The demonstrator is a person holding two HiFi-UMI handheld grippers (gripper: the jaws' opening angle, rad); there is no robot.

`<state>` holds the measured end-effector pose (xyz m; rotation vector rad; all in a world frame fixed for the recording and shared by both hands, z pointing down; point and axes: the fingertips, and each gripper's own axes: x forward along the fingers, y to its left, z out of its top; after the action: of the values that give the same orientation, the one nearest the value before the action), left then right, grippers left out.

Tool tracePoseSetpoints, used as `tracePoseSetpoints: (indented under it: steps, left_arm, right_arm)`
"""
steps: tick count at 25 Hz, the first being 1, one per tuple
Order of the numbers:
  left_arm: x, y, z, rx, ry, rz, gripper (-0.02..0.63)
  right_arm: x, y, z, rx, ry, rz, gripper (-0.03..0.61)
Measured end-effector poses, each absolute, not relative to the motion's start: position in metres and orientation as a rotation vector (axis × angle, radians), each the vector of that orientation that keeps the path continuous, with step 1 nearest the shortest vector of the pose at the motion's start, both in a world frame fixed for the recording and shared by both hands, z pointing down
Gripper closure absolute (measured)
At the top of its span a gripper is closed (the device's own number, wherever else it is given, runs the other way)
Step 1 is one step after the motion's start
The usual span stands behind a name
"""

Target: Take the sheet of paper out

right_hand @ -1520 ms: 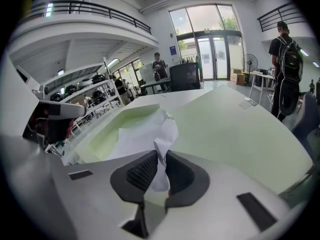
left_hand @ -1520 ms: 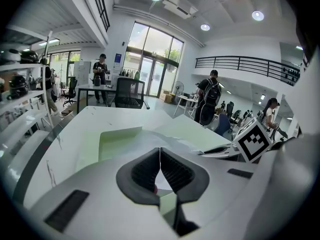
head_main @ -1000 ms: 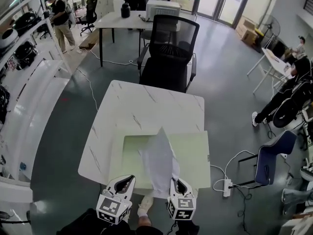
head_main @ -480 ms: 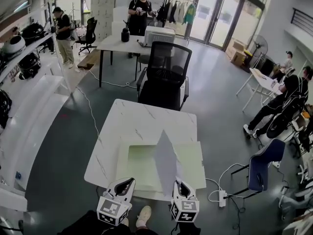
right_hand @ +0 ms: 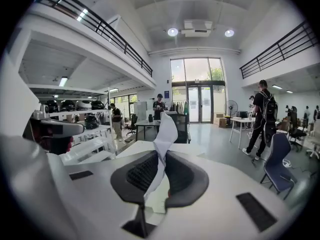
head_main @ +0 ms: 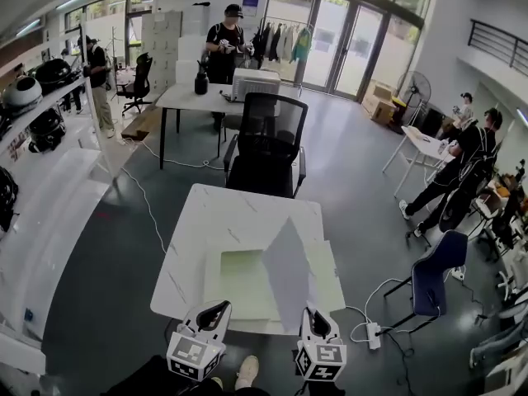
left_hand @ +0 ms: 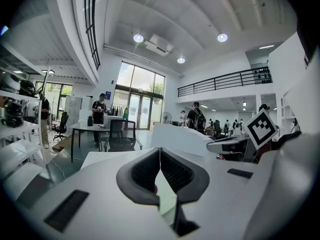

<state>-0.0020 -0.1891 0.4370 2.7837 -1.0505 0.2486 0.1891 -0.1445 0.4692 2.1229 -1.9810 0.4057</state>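
- Right gripper (head_main: 315, 313) clenched on sheet (head_main: 289, 275), which stands toward 12 o'clock.
- Left gripper (head_main: 216, 308) pinches folder's (head_main: 239, 283) 6 o'clock edge.
- Best: lift sheet clear slowly, folder held down.

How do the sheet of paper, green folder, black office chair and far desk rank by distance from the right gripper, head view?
1. Sheet of paper: clamped in the right gripper.
2. Green folder: on the table, just ahead-left.
3. Black office chair: beyond the table's far edge.
4. Far desk: behind the chair, upper left.
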Motion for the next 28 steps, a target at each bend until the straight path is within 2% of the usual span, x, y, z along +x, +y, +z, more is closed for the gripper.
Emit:
tracePoseSetpoints:
  steps: [16, 28]
  left_arm:
    - [-0.043, -0.084, 0.418, 2.891, -0.892, 0.217, 0.589]
    - [-0.064, -0.054, 0.424, 2.925, -0.831, 0.254, 0.589]
  right_arm:
    - [0.132, -0.004, 0.429, 2.304, -1.919, 0.321, 0.518]
    - [0.098, 0.036, 0.435, 2.348, -1.89, 0.313, 0.518]
